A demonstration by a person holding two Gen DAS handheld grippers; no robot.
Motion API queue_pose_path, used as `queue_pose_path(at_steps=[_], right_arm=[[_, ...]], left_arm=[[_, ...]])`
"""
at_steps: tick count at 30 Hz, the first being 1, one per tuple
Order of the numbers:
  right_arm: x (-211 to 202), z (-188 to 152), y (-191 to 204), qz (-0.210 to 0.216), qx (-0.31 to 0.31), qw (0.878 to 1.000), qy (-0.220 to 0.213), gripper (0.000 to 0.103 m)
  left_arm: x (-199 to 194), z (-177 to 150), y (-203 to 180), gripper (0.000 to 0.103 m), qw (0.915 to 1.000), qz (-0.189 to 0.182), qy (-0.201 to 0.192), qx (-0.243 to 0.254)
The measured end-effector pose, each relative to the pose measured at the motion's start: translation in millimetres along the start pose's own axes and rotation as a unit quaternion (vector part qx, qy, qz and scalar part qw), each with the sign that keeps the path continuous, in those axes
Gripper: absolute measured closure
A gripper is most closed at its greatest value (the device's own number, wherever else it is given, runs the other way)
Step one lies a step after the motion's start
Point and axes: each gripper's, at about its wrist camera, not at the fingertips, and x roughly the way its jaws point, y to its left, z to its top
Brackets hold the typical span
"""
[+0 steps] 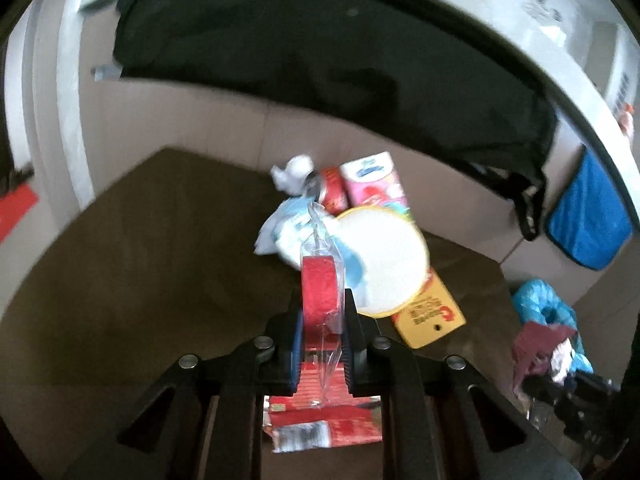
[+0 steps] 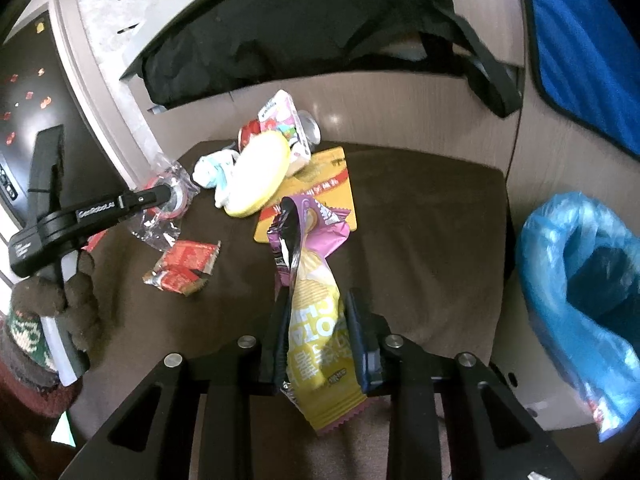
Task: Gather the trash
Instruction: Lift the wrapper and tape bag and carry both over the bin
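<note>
My left gripper [image 1: 322, 312] is shut on a red tape roll in clear plastic wrap [image 1: 318, 294], held above the brown cushion [image 1: 140, 272]. It also shows in the right wrist view [image 2: 170, 200] at the left. My right gripper [image 2: 316, 312] is shut on a purple and yellow chip bag [image 2: 310, 280], lifted above the cushion [image 2: 420, 240]. A pile of trash lies at the cushion's far edge: a round yellow-rimmed lid [image 2: 258, 176], a yellow card [image 2: 320, 196], a pink carton [image 2: 286, 120], crumpled white tissue [image 2: 212, 170]. A red wrapper [image 2: 184, 266] lies apart from it.
A blue plastic trash bag [image 2: 580, 288] hangs open at the right of the cushion. A black bag [image 2: 300, 28] rests on a shelf above the pile. A blue cloth [image 2: 580, 52] hangs at the far right. Beige walls close the cushion's back.
</note>
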Motion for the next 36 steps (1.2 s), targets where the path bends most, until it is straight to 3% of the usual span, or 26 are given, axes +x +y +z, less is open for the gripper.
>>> queue_pose_path(at_steps=[10,15,20,23,28,36], right_arm=[[-58.2,38.9,-19.1,-0.004,0.006,0.998,-0.070,0.078],[-113.1,63.2,-42.6,-0.023,0.012,0.992,-0.125,0.078],[-167.0,72.0,-67.7,-0.071,0.004,0.982,-0.176,0.078],[-184.9,69.1,-87.0,-0.098,0.009,0.977,-0.189,0.078],[-193.7,59.8,-122.7,-0.131,0.029,0.973,-0.186,0.078],[-191.0,33.4,-171.5,-0.143,0.069,0.972,-0.172,0.078]], left_arm=[[-57.0,22.9,-87.8,0.087,0.9925,-0.053,-0.065,0.089],[-69.8,33.5,-153.3,0.087,0.9812,-0.101,-0.084,0.142],[-69.0,40.1,-215.2,0.087,0.9687,-0.145,-0.100,0.176],[-60.6,38.0,-251.3,0.087,0.9611,-0.166,-0.102,0.196],[-40.2,23.0,-300.4,0.087,0.9556,-0.171,-0.104,0.216],[-4.2,-1.0,-337.4,0.087,0.9573,-0.189,-0.060,0.211]])
